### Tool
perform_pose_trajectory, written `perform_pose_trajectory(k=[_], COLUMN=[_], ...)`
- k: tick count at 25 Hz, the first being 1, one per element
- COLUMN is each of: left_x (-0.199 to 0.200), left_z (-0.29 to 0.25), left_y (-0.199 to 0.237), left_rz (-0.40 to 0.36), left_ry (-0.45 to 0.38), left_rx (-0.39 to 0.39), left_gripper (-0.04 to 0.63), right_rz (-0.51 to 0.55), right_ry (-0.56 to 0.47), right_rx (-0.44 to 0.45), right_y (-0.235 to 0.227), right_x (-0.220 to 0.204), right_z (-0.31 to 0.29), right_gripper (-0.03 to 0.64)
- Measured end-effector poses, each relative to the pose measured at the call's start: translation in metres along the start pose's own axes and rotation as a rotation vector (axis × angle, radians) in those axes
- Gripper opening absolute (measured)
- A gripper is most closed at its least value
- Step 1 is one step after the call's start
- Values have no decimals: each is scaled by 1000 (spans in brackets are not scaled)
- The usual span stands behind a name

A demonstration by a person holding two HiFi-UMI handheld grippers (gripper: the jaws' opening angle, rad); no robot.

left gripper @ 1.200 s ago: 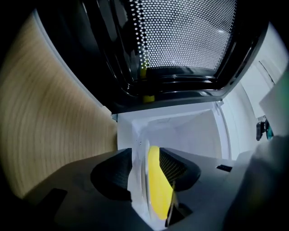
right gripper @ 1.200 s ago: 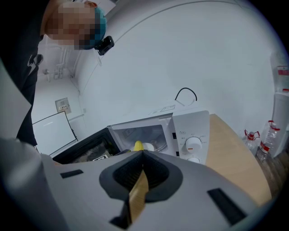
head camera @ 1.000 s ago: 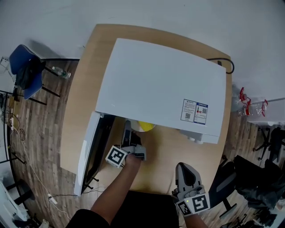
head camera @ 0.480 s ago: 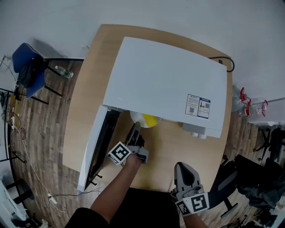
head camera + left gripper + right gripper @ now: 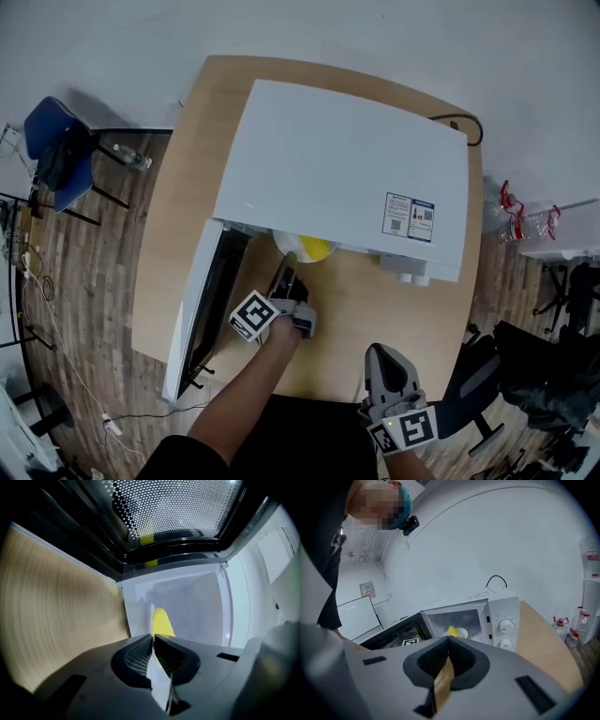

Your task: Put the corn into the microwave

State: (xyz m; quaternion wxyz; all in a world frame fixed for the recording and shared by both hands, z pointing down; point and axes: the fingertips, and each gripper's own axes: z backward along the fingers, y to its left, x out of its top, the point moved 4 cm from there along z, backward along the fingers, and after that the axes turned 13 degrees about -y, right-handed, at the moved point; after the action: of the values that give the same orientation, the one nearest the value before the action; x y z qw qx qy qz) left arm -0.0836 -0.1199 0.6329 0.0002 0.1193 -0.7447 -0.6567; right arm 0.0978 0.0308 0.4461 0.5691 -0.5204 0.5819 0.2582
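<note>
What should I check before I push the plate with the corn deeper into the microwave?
1. The microwave has its door open: ok, swung wide to the left.
2. The left gripper grips the plate: ok, its jaws have just been closing and now pinch the rim.
3. The corn sits on the plate: ok.
4. The plate is fully inside: not ok, its front edge and the corn show at the opening in the head view.
5. The right gripper is out of the way: ok, shut, empty, held back from the microwave.
</note>
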Motion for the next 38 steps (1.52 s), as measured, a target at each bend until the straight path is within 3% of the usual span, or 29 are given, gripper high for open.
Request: perform_pose_trajectory(k=[26, 38], left_x=[-13, -14], left_z=[-49, -31], left_y=[-9, -18], left_rz=[-107, -357], left_ry=[-19, 86], left_rx=[129, 81], left_gripper=[26, 75], right_rz=[-30, -31], right_ry=[-10, -20], right_rx=[-44, -50], right_y=[-37, -40], right_x=[7, 8], right_z=[-5, 1], right_gripper=[60, 60])
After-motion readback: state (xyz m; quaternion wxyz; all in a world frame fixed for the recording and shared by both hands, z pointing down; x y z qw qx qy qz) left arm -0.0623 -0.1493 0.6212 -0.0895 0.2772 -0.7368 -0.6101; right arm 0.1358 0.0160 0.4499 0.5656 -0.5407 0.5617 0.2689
